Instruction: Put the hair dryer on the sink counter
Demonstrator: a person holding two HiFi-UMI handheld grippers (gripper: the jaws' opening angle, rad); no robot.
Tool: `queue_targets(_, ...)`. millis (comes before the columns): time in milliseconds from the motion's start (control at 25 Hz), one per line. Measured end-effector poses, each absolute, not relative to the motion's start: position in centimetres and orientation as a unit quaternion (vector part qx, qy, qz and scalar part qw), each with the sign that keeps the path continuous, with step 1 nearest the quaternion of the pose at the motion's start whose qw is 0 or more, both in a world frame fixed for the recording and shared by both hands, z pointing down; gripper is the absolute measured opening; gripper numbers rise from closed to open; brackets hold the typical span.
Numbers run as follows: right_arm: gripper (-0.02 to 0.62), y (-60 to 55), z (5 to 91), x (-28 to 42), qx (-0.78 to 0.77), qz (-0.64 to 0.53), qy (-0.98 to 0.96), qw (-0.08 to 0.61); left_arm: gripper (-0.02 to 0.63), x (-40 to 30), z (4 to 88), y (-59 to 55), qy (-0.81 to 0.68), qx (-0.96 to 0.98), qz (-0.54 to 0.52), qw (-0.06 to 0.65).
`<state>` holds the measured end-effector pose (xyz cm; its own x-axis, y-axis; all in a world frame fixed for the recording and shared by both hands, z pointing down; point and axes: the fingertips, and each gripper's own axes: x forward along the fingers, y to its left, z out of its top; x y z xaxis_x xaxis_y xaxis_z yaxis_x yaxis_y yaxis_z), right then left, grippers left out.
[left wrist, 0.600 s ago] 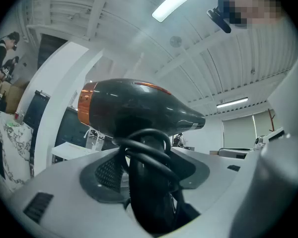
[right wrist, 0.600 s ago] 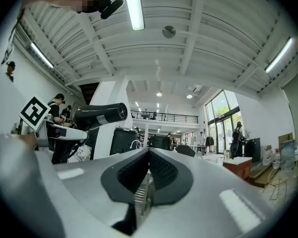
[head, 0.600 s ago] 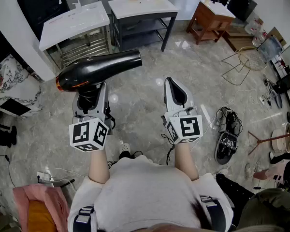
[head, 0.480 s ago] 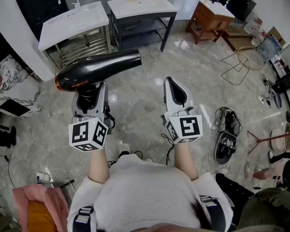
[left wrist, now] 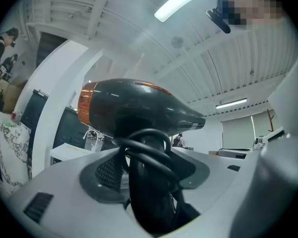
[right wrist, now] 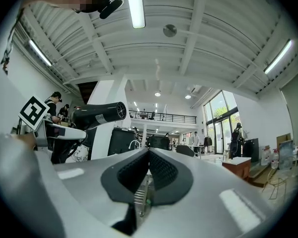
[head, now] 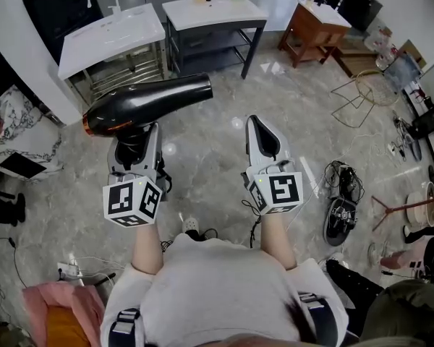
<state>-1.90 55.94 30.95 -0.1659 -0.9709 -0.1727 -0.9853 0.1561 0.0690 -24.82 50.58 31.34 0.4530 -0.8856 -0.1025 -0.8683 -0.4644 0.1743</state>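
Glossy black hair dryer [head: 148,100] with orange-copper rear ring, barrel roughly level, nozzle toward right gripper side. Black cord [left wrist: 154,133] looped round handle. Handle clamped upright in left gripper [head: 135,134], up in the air over the floor, well short of white sink counter [head: 112,31]. Right gripper [head: 259,130] pinched closed, nothing in it. Grey marble-look tile floor [head: 202,172] below. Dark-framed white-topped table [head: 213,9] just beside the sink counter, wooden table [head: 315,22] further right.

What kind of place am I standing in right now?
Likely a big open lab or studio hall, not a home: a freestanding sink counter on a stone-look floor, a mezzanine railing, ceiling strip lights.
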Motion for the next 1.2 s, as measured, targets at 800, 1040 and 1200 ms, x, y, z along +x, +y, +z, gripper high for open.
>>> queue_targets(800, 0.011, 49.2, 30.7, -5.7, -0.658, 0.08, 0.746, 0.064, 0.272, -28.9, 31.3, 43.0, -0.496, 0.862, -0.095, 0.045)
queue_targets(1040, 0.011, 44.9, 31.4, -4.5, -0.651, 0.072, 0.753, 0.061, 0.271, -27.1, 31.4, 39.2, -0.493, 0.864, -0.094, 0.043)
queue_targets(1200, 0.011, 40.9, 30.9, -2.6, -0.643, 0.078, 0.759, 0.066, 0.271, -25.6, 31.3, 35.9, -0.498, 0.86, -0.098, 0.045)
